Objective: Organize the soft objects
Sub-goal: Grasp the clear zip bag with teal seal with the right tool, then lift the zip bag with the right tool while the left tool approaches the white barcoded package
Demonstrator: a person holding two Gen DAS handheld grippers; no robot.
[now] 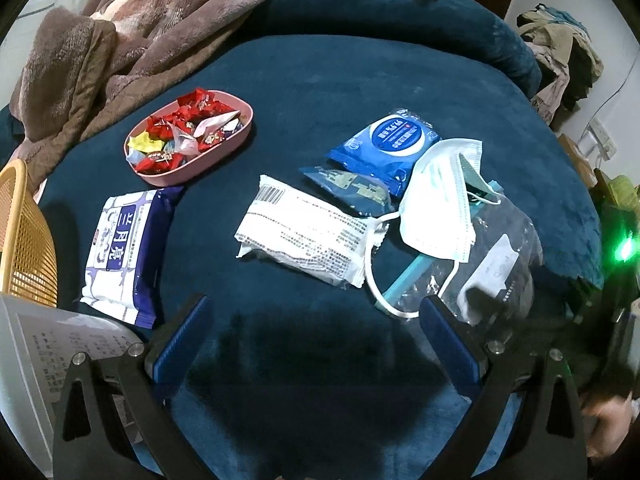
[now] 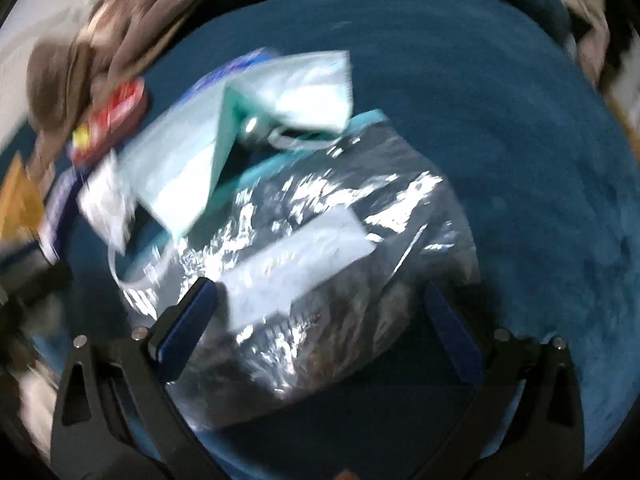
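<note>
On the dark blue blanket [image 1: 360, 80] lie a white printed packet [image 1: 308, 236], a blue wipes pack [image 1: 386, 146], a small dark sachet [image 1: 352, 190], a white face mask [image 1: 440, 204] and a clear plastic zip bag [image 1: 500, 264]. A purple-and-white wipes pack [image 1: 124, 252] lies at the left. My left gripper [image 1: 312, 320] hovers open above bare blanket, in front of the packets. The right wrist view is blurred: my right gripper [image 2: 320, 308] stands open over the clear zip bag [image 2: 320, 248], the mask [image 2: 248, 128] just beyond.
A pink oval tray [image 1: 236, 144] of wrapped candies sits at the back left. A brown fleece blanket [image 1: 120, 48] is heaped behind it. An orange woven basket [image 1: 24, 236] and a printed paper sheet [image 1: 48, 352] are at the left edge. Clothes pile at the far right.
</note>
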